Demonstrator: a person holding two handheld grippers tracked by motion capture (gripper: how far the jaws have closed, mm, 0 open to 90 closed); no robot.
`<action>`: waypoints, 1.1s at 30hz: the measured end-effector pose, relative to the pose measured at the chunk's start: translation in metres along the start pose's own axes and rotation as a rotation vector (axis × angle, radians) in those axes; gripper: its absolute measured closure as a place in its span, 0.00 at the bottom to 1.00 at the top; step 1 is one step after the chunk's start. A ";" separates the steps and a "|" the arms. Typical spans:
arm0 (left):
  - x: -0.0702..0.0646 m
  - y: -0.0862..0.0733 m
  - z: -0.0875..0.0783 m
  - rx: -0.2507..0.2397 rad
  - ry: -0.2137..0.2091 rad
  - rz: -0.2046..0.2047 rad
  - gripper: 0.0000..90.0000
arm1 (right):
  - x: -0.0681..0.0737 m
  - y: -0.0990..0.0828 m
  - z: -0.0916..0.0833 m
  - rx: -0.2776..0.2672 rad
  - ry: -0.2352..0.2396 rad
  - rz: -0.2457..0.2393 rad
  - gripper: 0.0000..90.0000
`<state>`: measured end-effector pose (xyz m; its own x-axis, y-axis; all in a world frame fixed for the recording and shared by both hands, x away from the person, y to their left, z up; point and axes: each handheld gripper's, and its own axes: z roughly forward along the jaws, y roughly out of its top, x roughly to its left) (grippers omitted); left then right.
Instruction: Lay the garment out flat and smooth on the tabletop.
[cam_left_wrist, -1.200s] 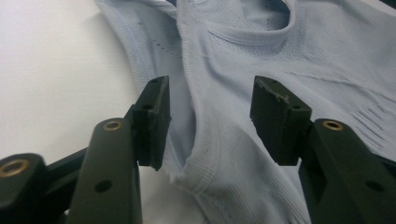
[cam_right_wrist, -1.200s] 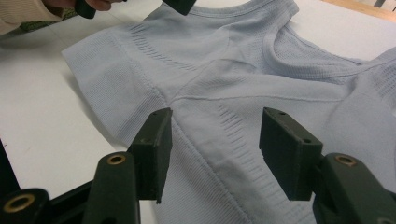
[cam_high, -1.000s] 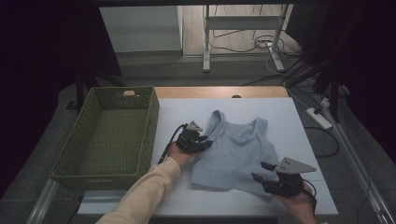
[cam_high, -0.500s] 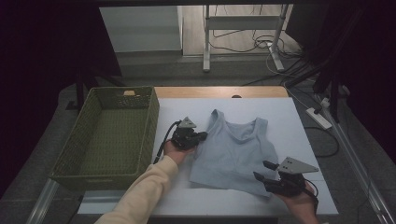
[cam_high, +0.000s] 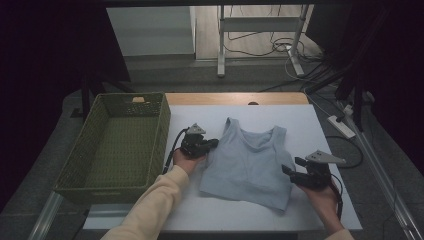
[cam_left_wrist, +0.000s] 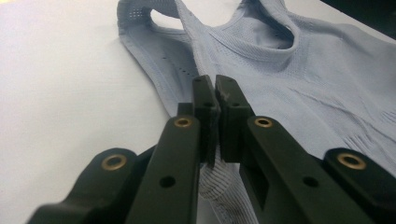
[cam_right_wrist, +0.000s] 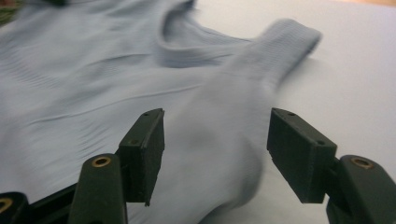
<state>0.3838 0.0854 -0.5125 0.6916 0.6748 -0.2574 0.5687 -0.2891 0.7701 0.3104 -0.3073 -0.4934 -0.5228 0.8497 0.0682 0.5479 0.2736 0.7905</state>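
A light blue tank top (cam_high: 250, 162) lies flat near the middle of the white table (cam_high: 325, 210), neck toward the far edge, with a green woven basket (cam_high: 115, 145) standing at the table's left edge. The left gripper (cam_high: 207, 145) is pressed together on the garment's left side edge, a fold of knit pinched between its jaws, as the left gripper view (cam_left_wrist: 214, 121) makes plain. The right gripper (cam_high: 295, 170) sits at the top's right hem corner with its jaws spread and just been opening; in the right gripper view (cam_right_wrist: 215, 154) cloth lies between the pads (cam_right_wrist: 144, 158) without being pressed. The risk is a lopsided lift: if the right jaws close on too little fabric, or on one layer, that corner may slip and the top may swing from the left pinch, bunching or dragging across the table.
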 end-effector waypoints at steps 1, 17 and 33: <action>0.000 0.000 0.000 0.000 -0.002 -0.001 0.96 | -0.003 0.001 0.004 0.014 -0.003 0.004 0.40; 0.005 0.002 -0.009 -0.040 -0.014 -0.039 0.96 | -0.002 0.026 0.011 -0.012 -0.003 -0.075 0.93; 0.019 -0.001 0.005 -0.014 0.014 -0.076 0.95 | -0.027 0.029 0.054 0.037 -0.042 0.006 0.91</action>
<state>0.3986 0.0957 -0.5210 0.6405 0.7036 -0.3076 0.6131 -0.2274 0.7566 0.3756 -0.2982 -0.5052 -0.4918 0.8694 0.0469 0.5755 0.2842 0.7668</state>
